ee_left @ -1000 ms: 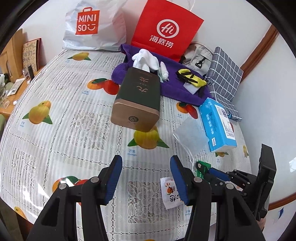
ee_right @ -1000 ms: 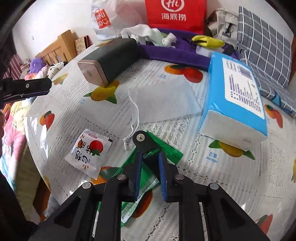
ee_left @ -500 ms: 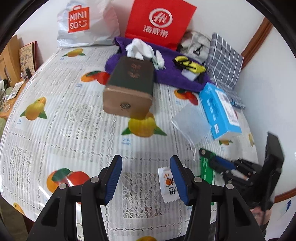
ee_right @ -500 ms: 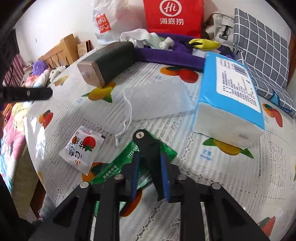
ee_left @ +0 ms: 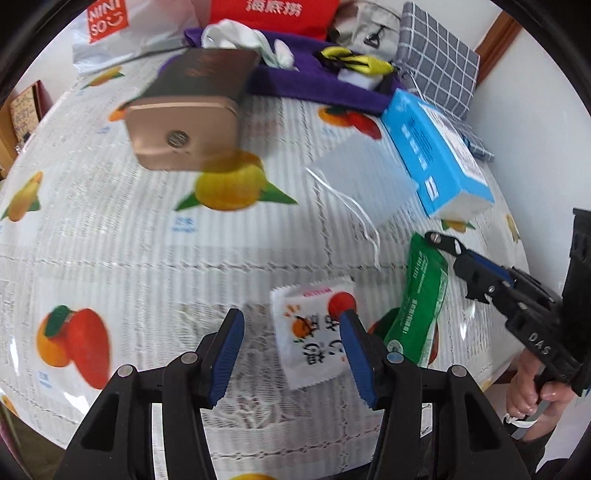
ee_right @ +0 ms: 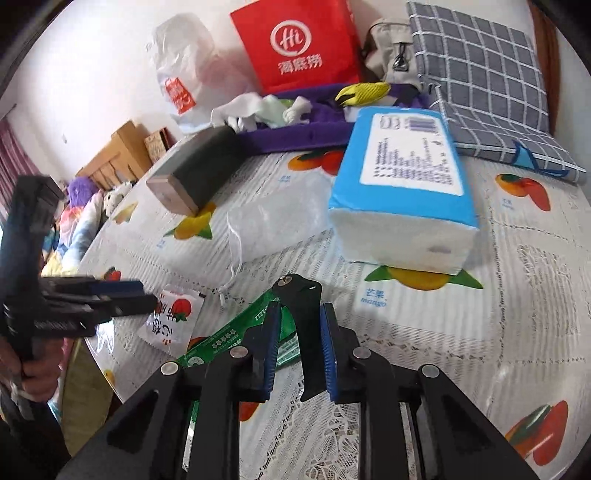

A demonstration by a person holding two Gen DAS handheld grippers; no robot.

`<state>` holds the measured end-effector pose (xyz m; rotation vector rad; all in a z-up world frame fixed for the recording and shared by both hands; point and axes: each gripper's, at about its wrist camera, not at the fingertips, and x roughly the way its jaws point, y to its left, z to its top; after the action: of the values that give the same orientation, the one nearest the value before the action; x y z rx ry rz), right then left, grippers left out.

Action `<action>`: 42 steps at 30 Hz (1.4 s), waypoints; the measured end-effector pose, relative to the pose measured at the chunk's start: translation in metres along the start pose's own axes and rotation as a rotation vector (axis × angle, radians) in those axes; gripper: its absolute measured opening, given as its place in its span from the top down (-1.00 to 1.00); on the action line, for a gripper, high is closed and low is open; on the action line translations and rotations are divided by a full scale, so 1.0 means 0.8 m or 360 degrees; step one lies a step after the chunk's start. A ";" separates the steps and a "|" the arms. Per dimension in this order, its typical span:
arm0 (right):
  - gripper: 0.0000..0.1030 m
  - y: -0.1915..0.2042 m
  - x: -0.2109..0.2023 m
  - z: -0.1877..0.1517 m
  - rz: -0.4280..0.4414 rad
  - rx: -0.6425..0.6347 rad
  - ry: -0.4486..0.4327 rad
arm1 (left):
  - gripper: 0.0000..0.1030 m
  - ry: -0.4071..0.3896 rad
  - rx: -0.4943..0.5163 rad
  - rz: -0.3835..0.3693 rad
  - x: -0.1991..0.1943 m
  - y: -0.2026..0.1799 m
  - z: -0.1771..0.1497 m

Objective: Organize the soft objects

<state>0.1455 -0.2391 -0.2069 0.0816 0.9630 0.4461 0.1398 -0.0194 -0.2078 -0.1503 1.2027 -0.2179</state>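
Note:
My left gripper (ee_left: 291, 347) is open, its jaws low over the table on either side of a white snack sachet (ee_left: 314, 332) with red fruit print; it also shows in the right wrist view (ee_right: 171, 319). My right gripper (ee_right: 297, 343) is shut on a black clip, just right of a green packet (ee_left: 421, 299), seen too in the right wrist view (ee_right: 229, 338). A translucent drawstring pouch (ee_left: 362, 177) lies beyond. A blue tissue pack (ee_right: 402, 184) sits to the right. White cloths (ee_left: 240, 35) and a yellow-black glove (ee_left: 354, 62) lie on a purple towel (ee_left: 314, 85).
A dark green box with a copper end (ee_left: 188, 118) lies mid-table on the fruit-print cloth (ee_left: 92, 221). A red paper bag (ee_right: 299, 44), a white Miniso bag (ee_left: 110, 26), a grey pouch (ee_right: 391, 48) and a checked cushion (ee_right: 480, 81) stand at the back. The table edge is close in front.
My left gripper has moved forward and down so its jaws now straddle the white sachet. My right gripper has shifted right, off the green packet, still shut on the clip.

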 end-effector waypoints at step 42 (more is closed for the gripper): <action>0.61 -0.038 -0.013 -0.038 -0.0229 0.0069 -0.0076 | 0.75 -0.0206 0.0233 0.0140 -0.003 -0.022 -0.009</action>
<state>0.1263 -0.2749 -0.2243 0.0618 0.9248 0.2898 0.1307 -0.0356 -0.2040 0.0165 1.0579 -0.2150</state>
